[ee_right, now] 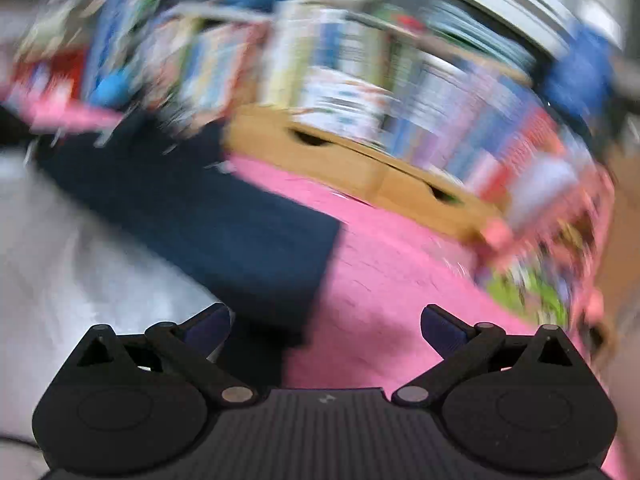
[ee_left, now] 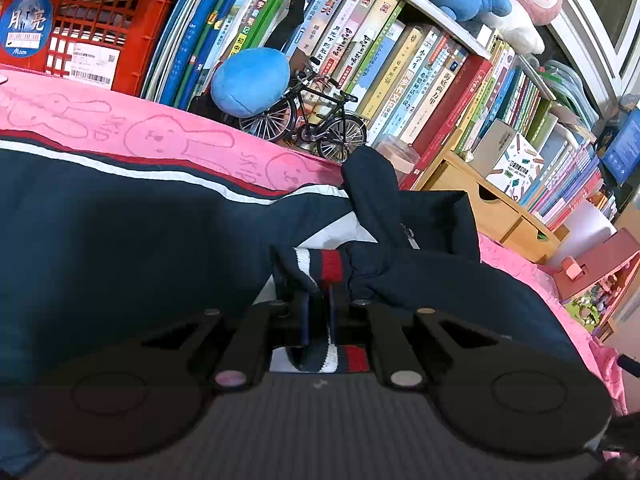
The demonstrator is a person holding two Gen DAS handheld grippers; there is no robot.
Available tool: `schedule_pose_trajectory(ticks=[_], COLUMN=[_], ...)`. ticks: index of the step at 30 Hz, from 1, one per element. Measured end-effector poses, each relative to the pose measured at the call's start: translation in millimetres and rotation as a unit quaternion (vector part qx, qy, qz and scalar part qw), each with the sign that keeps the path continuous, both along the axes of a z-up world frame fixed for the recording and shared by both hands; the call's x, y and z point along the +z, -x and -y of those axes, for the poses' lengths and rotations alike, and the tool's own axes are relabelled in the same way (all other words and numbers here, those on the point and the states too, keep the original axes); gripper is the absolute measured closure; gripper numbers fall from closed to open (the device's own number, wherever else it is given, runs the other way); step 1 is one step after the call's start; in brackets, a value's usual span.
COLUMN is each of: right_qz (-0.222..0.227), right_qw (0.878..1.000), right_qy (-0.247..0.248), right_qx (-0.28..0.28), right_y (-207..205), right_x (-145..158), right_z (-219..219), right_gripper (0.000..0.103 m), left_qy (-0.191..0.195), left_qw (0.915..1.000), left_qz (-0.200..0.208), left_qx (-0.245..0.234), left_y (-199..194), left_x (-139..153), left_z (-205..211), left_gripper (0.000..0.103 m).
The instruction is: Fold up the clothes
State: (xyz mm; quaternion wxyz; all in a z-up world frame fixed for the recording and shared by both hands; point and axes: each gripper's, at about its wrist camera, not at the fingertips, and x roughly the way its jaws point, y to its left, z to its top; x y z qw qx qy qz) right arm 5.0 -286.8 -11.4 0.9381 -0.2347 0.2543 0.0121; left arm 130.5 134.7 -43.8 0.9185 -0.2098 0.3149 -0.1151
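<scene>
Left tool (ee_left: 318,312) clenched on striped cuff (ee_left: 320,266) of navy jacket (ee_left: 140,232) spread over pink blanket (ee_left: 160,136), right tool (ee_right: 326,326) released, empty, above blurred jacket edge and blanket, bookshelf (ee_left: 400,60) behind.

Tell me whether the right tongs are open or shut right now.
Open. In the right wrist view, the right tongs have their two fingers spread wide apart with nothing between them, above the pink blanket.

Navy jacket (ee_left: 140,220) with white-red stripes, pink bunny-print blanket (ee_left: 168,136), red crate (ee_left: 88,20)
</scene>
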Motion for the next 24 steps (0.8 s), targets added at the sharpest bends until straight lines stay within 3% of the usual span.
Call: schedule_pose_trajectory(ticks=[2, 3, 5, 7, 10, 14, 18, 20, 22, 23, 24], right_qz=[-0.003, -0.012, -0.031, -0.054, -0.068, -0.117, -0.101, -0.085, -0.094, -0.099, -0.124], right_qw=[0.999, 0.999, 0.997, 0.989, 0.983, 0.980, 0.952, 0.948, 0.946, 0.943, 0.937], right_qy=[0.037, 0.024, -0.025, -0.117, -0.149, -0.159, -0.239, -0.269, -0.298, -0.312, -0.325], right_qx=[-0.013, -0.034, -0.071, -0.075, -0.084, 0.022, 0.162, 0.150, 0.090, 0.059, 0.015], right_y=[-15.4, -24.2, -40.9, -47.6, -47.0, -24.5, 5.0, -4.3, -30.7, -43.9, -63.6], right_x=[-10.4, -12.5, -17.0, -20.7, -20.0, -3.5, 25.5, 35.2, 37.7, 38.9, 31.9], right_z=[-11.6, -2.4, 25.5, 59.5, 71.4, 57.6, 53.6, 50.5, 46.5, 44.5, 37.8], right_gripper=[0.000, 0.000, 0.000, 0.000, 0.000, 0.001, 0.001, 0.002, 0.020, 0.059, 0.090], left_qy=[-0.003, -0.003, 0.000, 0.004, 0.010, 0.017, 0.025, 0.028, 0.031, 0.033, 0.036], left_qw=[1.0000, 1.0000, 1.0000, 1.0000, 1.0000, 0.9998, 0.9997, 0.9996, 0.9995, 0.9994, 0.9993], left_qz=[0.000, 0.001, 0.000, 0.000, 0.000, -0.001, -0.001, 0.000, -0.001, -0.001, -0.001], left_qx=[0.000, -0.001, -0.001, -0.002, -0.002, -0.003, -0.004, -0.005, -0.006, -0.006, -0.006], left_y=[0.1, 0.0, -0.3, -0.6, -1.1, -1.6, -1.8, -1.7, -1.8, -2.0, -2.1], left_x=[0.2, 0.2, -0.3, -0.7, -1.4, -2.2, -3.2, -3.5, -4.0, -4.4, -4.8], left_z=[0.7, 0.6, -0.5, -1.7, -3.5, -5.5, -7.6, -8.3, -9.2, -9.7, -10.4], left_gripper=[0.092, 0.092, 0.092, 0.092, 0.092, 0.092, 0.092, 0.092, 0.091, 0.091, 0.091])
